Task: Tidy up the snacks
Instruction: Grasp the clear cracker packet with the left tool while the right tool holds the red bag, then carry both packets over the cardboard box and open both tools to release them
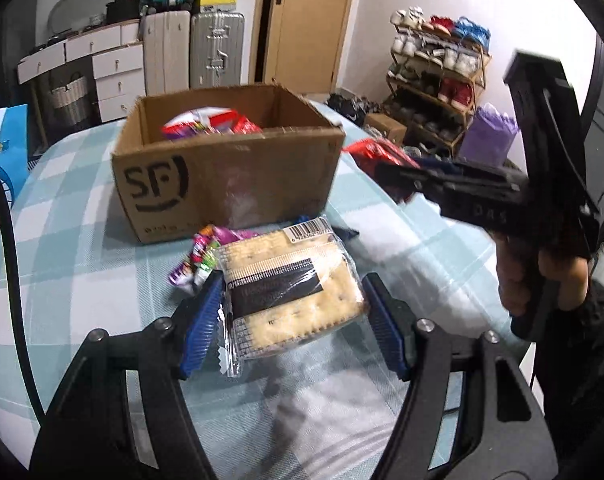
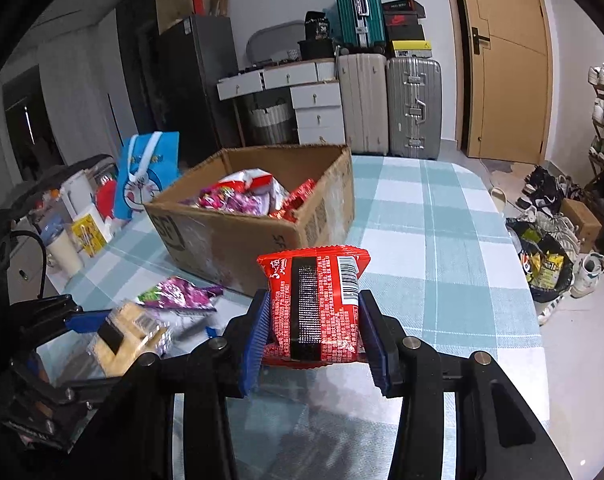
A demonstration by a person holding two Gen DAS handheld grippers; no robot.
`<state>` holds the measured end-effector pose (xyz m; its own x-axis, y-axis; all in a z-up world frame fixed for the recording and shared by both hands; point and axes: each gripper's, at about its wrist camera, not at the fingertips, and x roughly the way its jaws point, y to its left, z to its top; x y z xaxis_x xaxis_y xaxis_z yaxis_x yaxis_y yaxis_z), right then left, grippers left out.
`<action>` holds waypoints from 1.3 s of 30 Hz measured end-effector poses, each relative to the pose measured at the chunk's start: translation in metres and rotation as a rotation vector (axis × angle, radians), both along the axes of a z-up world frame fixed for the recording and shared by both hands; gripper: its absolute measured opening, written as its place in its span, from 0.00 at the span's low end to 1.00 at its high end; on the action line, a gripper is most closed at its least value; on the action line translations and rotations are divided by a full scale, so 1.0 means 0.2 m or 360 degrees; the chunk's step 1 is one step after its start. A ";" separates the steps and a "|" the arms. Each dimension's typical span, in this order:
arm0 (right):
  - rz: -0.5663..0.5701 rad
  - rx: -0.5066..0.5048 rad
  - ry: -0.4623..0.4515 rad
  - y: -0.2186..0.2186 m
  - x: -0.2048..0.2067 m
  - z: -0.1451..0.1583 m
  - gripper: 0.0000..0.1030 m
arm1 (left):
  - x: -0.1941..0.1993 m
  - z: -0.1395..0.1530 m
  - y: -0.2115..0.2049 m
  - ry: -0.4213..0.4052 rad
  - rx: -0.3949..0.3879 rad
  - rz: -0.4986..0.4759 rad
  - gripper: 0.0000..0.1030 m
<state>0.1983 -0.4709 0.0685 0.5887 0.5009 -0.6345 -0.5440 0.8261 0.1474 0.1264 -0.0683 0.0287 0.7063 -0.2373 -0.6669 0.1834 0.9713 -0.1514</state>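
A clear pack of crackers (image 1: 289, 284) sits between the blue pads of my left gripper (image 1: 291, 312), which is shut on it, just above the checked table. It also shows in the right wrist view (image 2: 129, 334). My right gripper (image 2: 314, 320) is shut on a red snack packet (image 2: 316, 304) and holds it above the table, right of the cardboard box (image 1: 229, 168). The box (image 2: 257, 232) holds several snack packets. A purple candy packet (image 1: 201, 256) lies on the table in front of the box, also in the right wrist view (image 2: 181, 294).
A blue cartoon bag (image 2: 145, 176) and cups stand at the table's left edge. Suitcases (image 2: 412, 108), white drawers and a wooden door are behind the table. A shoe rack (image 1: 434, 80) and a bin bag (image 2: 546, 264) are on the floor to the right.
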 end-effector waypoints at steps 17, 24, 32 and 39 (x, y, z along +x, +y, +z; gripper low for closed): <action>0.0016 0.0114 -0.0080 0.03 -0.10 0.18 0.43 | 0.10 0.23 0.22 -0.0102 -0.0051 0.0138 0.65; -0.0005 0.0157 -0.0088 0.04 -0.09 0.24 0.43 | 0.21 0.30 0.34 -0.0111 -0.0097 0.0195 0.65; 0.0017 0.0167 -0.0098 0.09 -0.07 0.29 0.43 | 0.33 0.35 0.42 -0.0111 -0.0120 0.0245 0.65; 0.0015 0.0176 -0.0105 0.14 -0.02 0.33 0.43 | 0.43 0.38 0.46 -0.0113 -0.0110 0.0265 0.65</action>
<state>0.1944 -0.4432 0.1339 0.6223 0.5715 -0.5350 -0.5633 0.8015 0.2008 0.2126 0.0244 0.1041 0.7844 -0.1567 -0.6002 0.0334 0.9768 -0.2114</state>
